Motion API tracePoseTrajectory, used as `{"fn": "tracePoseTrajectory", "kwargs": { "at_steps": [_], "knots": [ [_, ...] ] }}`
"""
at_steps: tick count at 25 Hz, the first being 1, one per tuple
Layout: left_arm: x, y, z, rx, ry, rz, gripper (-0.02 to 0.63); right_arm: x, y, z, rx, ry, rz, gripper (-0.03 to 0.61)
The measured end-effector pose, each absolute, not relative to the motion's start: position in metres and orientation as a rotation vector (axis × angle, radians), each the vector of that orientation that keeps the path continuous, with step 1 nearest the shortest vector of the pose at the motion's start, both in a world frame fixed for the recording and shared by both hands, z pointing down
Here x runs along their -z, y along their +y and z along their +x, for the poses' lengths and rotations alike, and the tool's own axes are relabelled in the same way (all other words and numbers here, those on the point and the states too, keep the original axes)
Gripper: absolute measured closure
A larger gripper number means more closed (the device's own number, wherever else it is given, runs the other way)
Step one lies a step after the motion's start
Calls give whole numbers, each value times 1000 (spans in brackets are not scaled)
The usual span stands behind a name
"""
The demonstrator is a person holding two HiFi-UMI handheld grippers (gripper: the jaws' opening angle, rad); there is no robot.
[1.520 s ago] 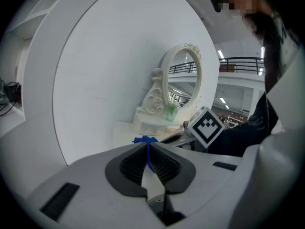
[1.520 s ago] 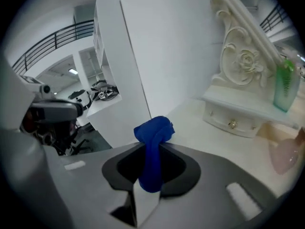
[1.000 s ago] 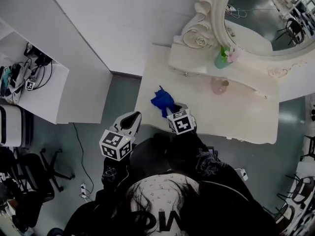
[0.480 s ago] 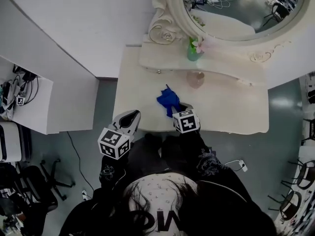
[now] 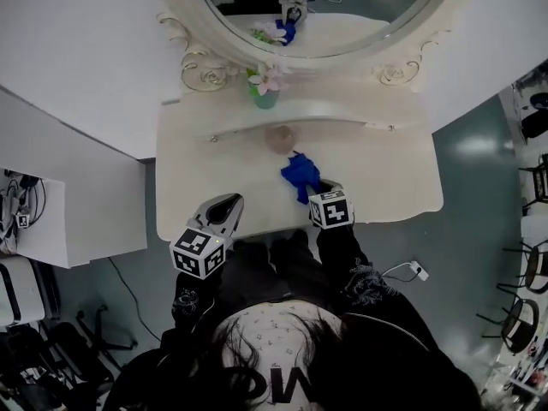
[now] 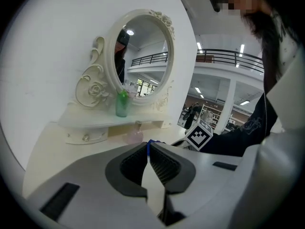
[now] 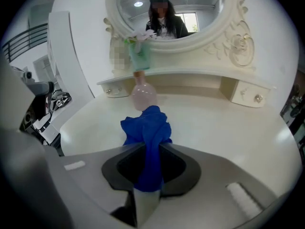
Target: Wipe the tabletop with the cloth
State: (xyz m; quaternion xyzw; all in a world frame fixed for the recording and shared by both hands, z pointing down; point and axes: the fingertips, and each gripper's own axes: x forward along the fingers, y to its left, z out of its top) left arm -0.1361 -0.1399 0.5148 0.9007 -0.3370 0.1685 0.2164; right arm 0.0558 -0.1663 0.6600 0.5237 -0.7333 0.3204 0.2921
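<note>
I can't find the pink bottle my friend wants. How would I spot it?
Find the big oval mirror on the white table. Under its shelf, on the tabletop, stands a small pink bottle, right behind the blue cloth. It is round and pale pink, while the green vase sits up on the shelf.

support: cream dressing table (image 5: 385, 187) | on it: pink bottle (image 5: 279, 137) | on its shelf (image 5: 342, 114): green vase (image 5: 265, 97)

Head view steeply down; both gripper views low, sharing mirror (image 5: 368, 15).
</note>
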Motion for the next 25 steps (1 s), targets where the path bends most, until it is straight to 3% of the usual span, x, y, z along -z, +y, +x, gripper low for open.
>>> {"fn": "tracePoseTrajectory", "kwargs": {
  "at_steps": [14,25],
  "knots": [
    [-515,-154,24,-487,-770,2588,620,-659,-143,293,-947,-1751,1703,495],
    [-518,-146,70,-545,-711,2610,620,-659,-91,446,-994,-1518,1965,495]
  ]
}}
